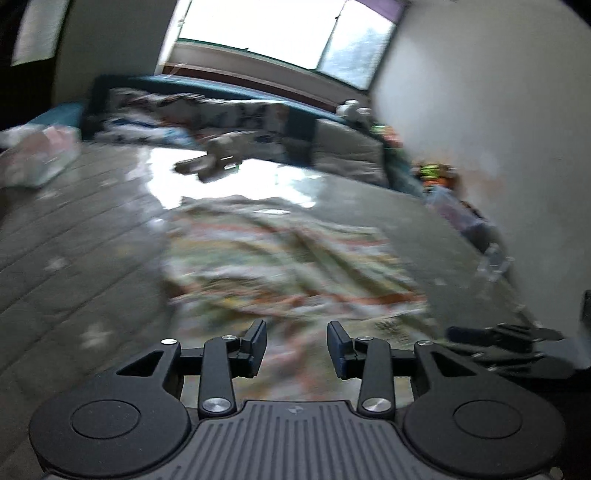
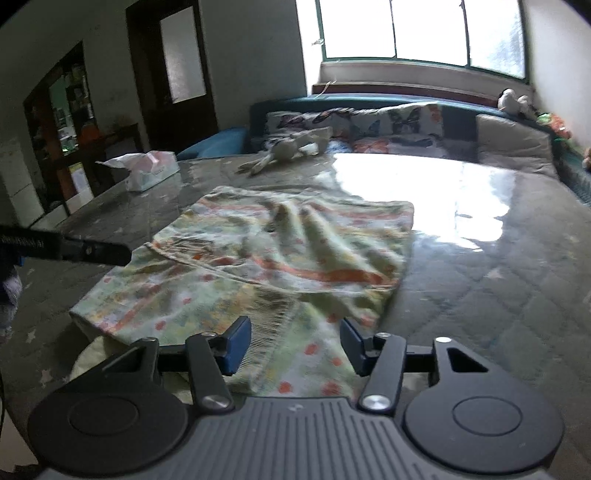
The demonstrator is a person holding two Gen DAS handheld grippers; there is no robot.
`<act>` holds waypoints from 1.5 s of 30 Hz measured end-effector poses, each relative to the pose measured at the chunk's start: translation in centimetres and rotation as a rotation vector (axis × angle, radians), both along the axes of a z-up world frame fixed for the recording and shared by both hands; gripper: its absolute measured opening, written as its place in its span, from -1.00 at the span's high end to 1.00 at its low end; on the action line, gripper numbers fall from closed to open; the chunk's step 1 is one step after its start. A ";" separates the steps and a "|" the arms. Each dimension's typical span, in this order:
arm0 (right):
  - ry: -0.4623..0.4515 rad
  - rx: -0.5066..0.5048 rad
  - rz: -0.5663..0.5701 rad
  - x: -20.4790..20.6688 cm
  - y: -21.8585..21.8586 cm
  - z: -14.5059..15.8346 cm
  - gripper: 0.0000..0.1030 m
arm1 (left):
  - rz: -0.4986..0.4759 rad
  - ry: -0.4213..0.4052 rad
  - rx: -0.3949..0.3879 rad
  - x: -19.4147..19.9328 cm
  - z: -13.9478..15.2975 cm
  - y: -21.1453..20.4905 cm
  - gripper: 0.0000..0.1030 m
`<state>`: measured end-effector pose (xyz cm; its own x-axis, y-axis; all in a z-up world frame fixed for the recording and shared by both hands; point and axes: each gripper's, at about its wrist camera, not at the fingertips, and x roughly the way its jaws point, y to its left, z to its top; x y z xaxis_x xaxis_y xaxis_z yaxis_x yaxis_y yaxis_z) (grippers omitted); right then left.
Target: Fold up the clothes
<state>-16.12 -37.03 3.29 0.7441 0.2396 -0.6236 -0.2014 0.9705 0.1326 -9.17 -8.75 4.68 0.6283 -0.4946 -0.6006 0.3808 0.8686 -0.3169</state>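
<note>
Lying partly folded on the grey quilted mattress (image 2: 498, 280), the pale green, orange-flowered cotton garment (image 2: 258, 258) is approached by the left gripper (image 1: 296, 345) and right gripper (image 2: 295, 341), both held wide and empty, seemingly so that its near edge can be taken, though the left view is blurred.

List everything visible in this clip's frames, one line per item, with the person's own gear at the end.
garment: one, pale green with orange patterns, spread rumpled on the mattress
mattress: one, grey quilted, glossy cover
tissue box: one, white and pink, far left of mattress
soft toy: one, pale, lying near the pillows
pillows: several, butterfly print, along the headboard
window: one, bright, behind the bed
door: one, dark, left wall
left gripper: black, open, over the garment
right gripper: black, blue pads, open, over the garment's near edge
</note>
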 end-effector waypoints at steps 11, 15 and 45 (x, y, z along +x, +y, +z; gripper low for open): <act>0.070 0.034 0.012 2.9 1.8 -1.7 0.48 | 0.071 0.064 0.069 1.2 -2.6 3.4 0.43; 0.066 0.029 -0.005 2.9 1.8 -1.7 0.48 | 0.076 0.061 0.088 1.6 -2.5 3.5 0.46; 0.057 -0.133 0.184 -0.8 3.5 -0.2 0.60 | -0.230 -0.231 0.409 -4.3 -1.0 0.1 0.06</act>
